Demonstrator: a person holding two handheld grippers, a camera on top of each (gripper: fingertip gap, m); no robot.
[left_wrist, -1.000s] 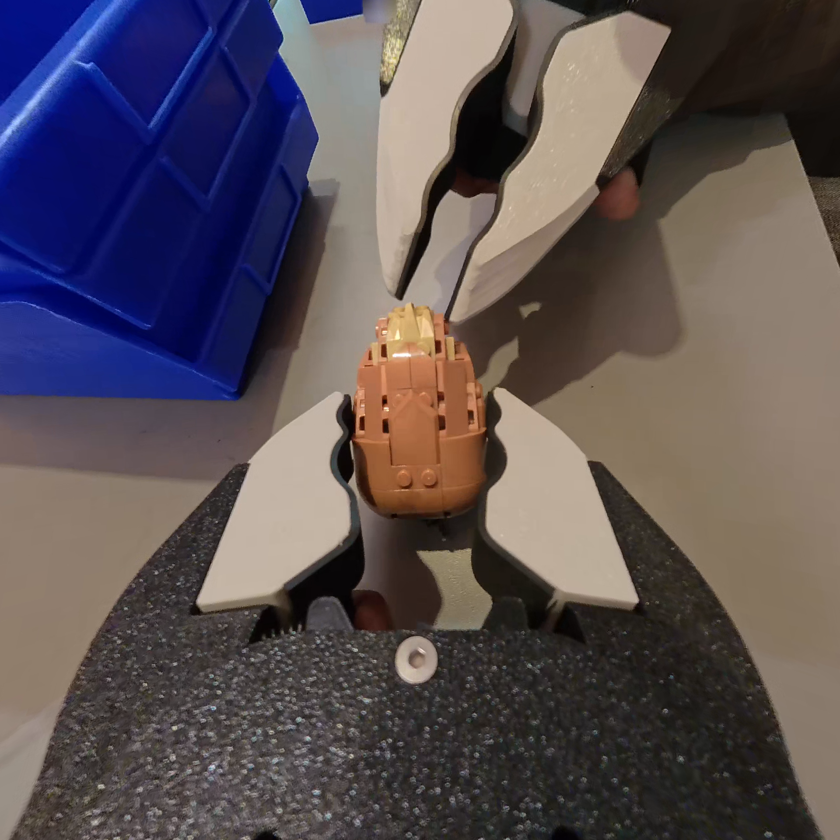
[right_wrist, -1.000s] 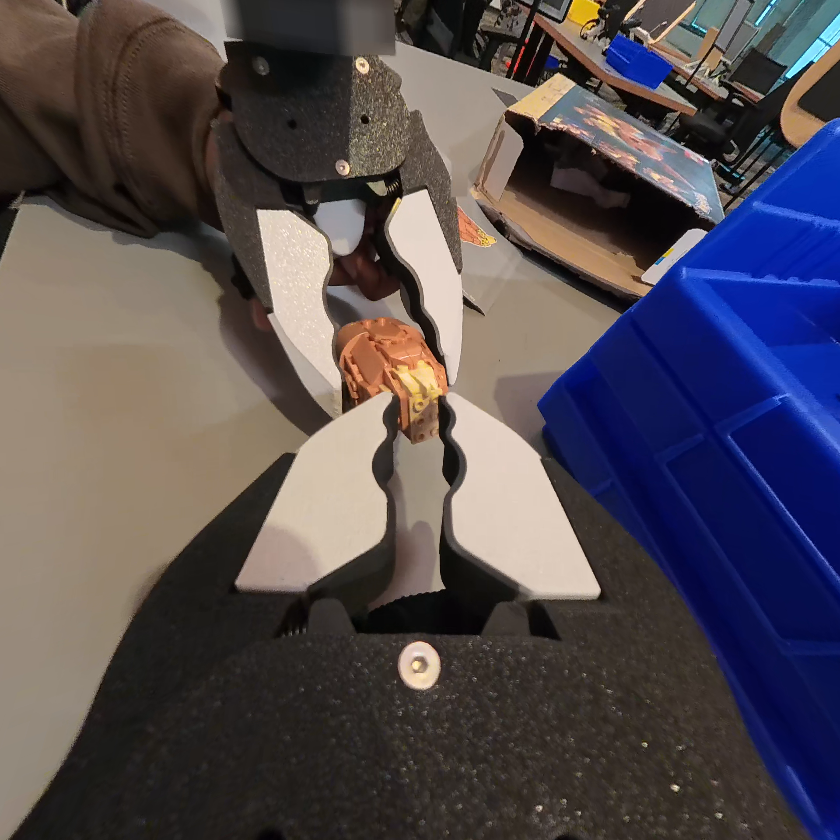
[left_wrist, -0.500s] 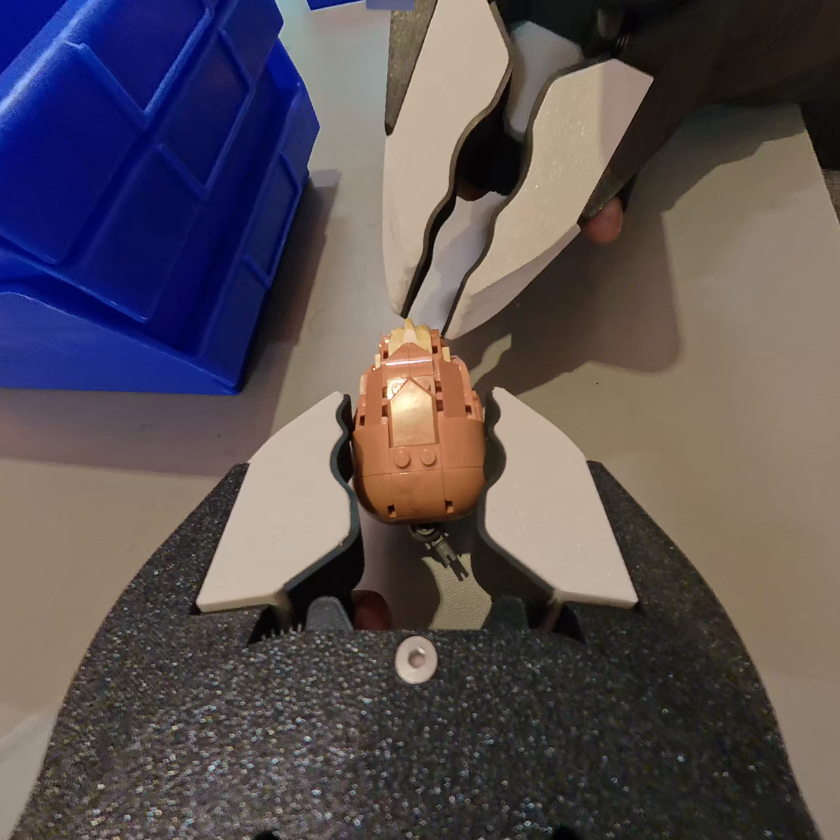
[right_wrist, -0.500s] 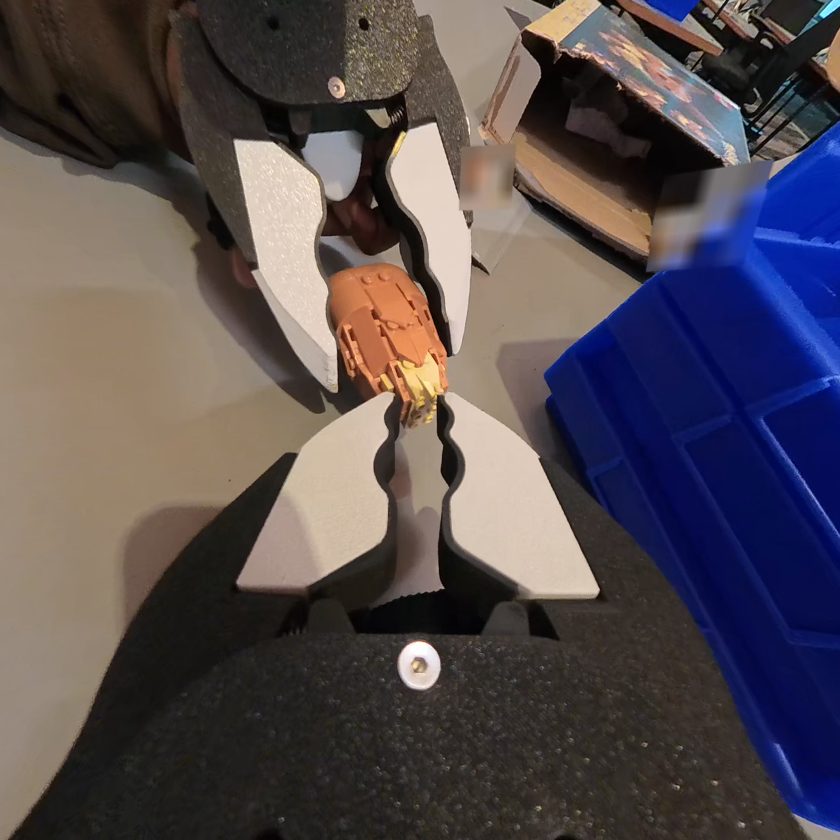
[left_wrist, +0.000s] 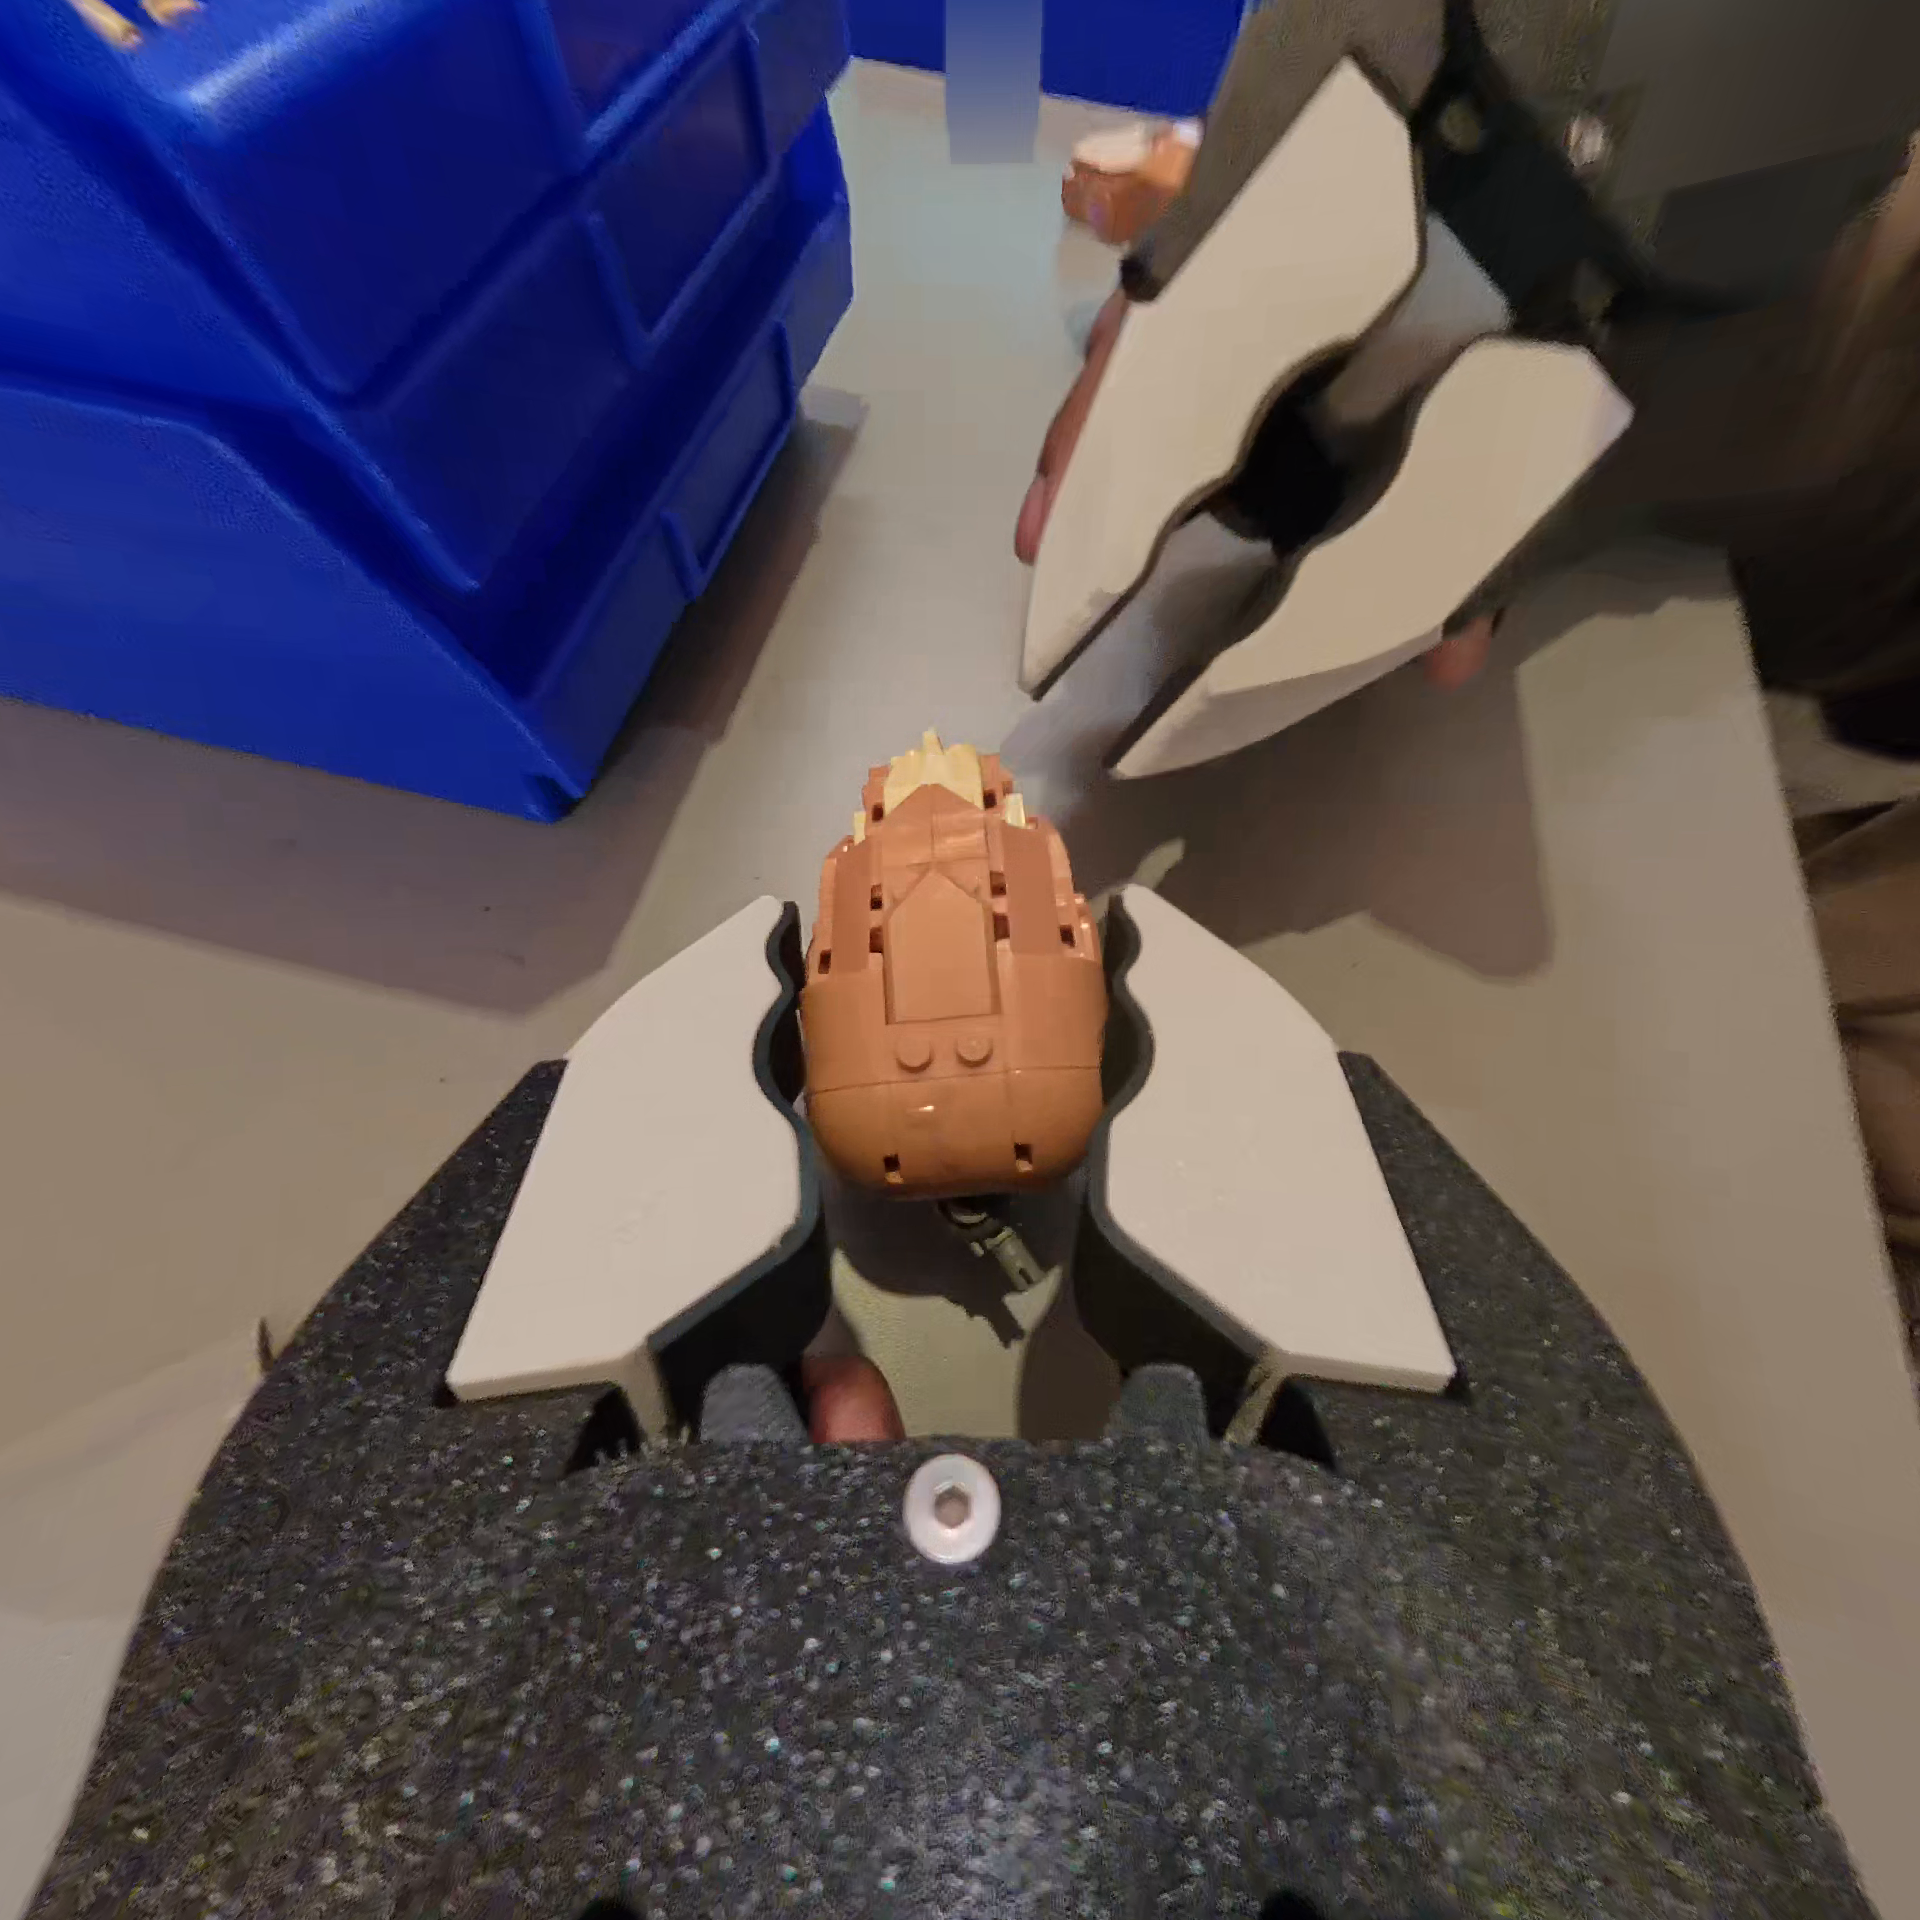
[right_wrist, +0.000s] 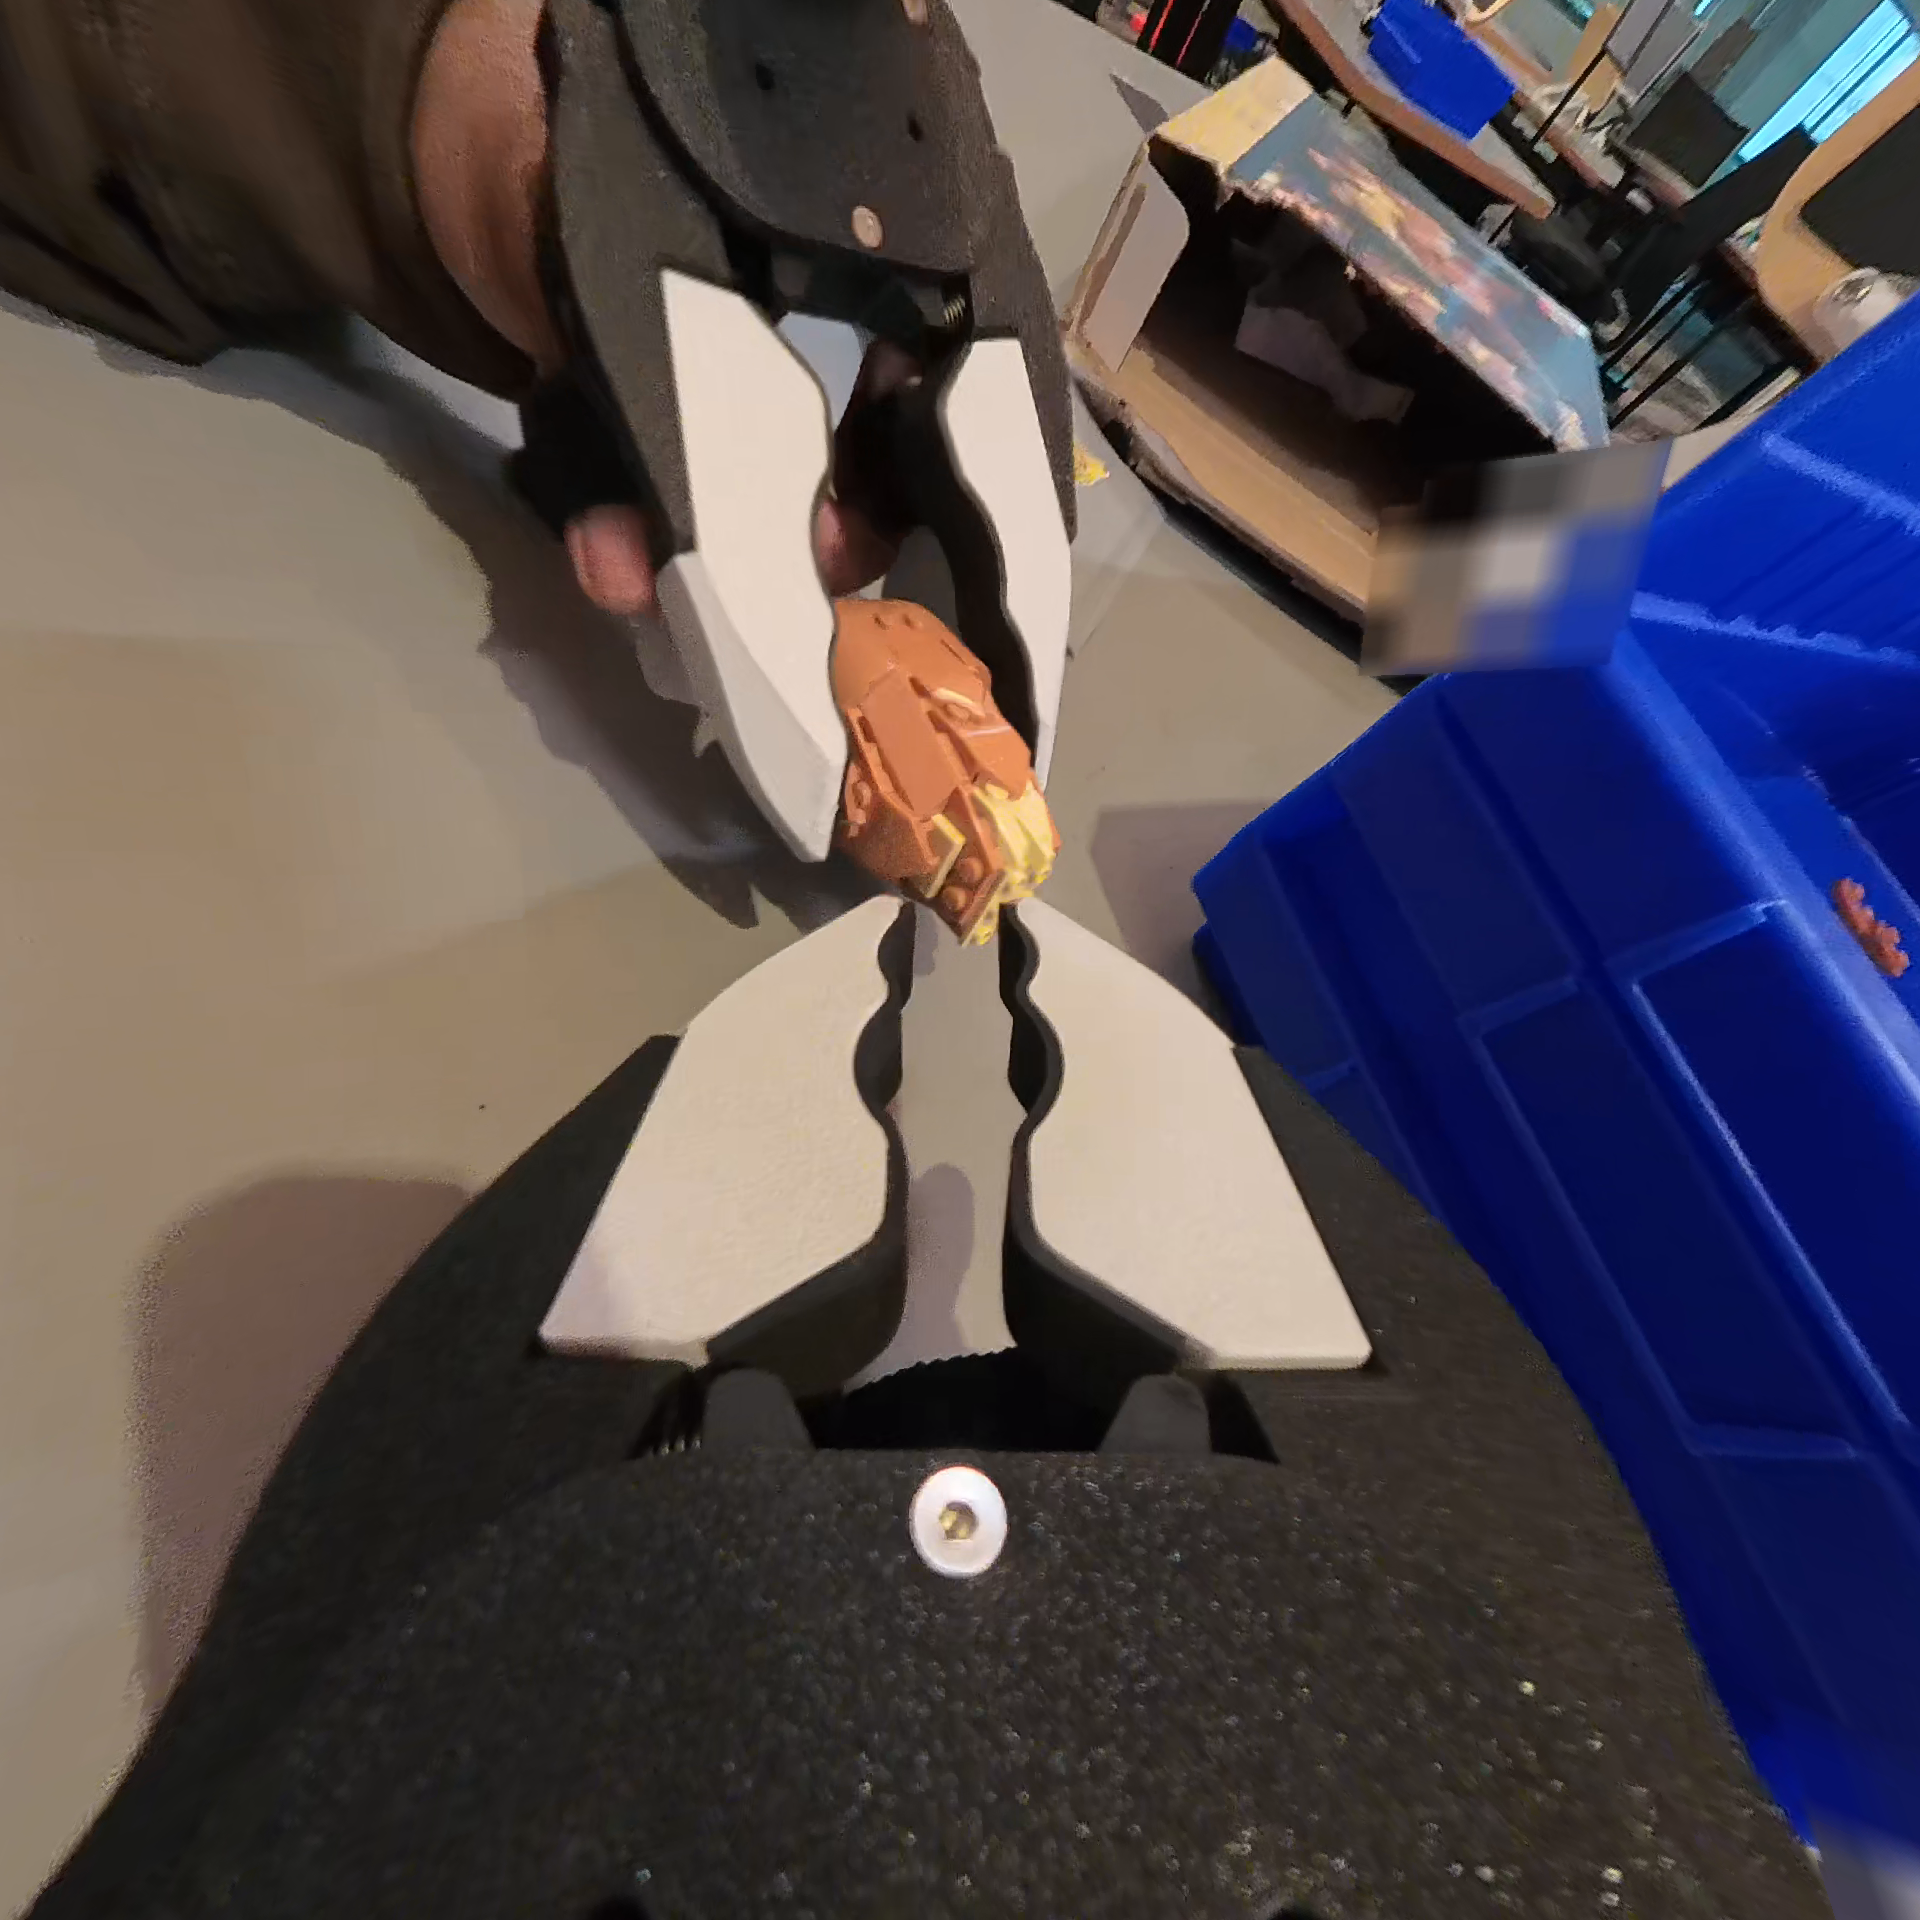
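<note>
here, left tool (left_wrist: 951, 935) clenched on brown brick model (left_wrist: 948, 1023), right tool (right_wrist: 956, 920) released, empty.

surface: grey table (left_wrist: 312, 1039) | on it: blue plastic bin (left_wrist: 364, 364), opened cardboard box (right_wrist: 1299, 343) farther back, small brown item (left_wrist: 1127, 192) at far end

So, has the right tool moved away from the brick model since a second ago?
Yes. The right tool has pulled back from the brick model toward the table's right side, away from the blue bin.

Left gripper (right_wrist: 930, 831) clamps brown brick model (right_wrist: 925, 769) before parted right gripper (right_wrist: 956, 914).
</note>
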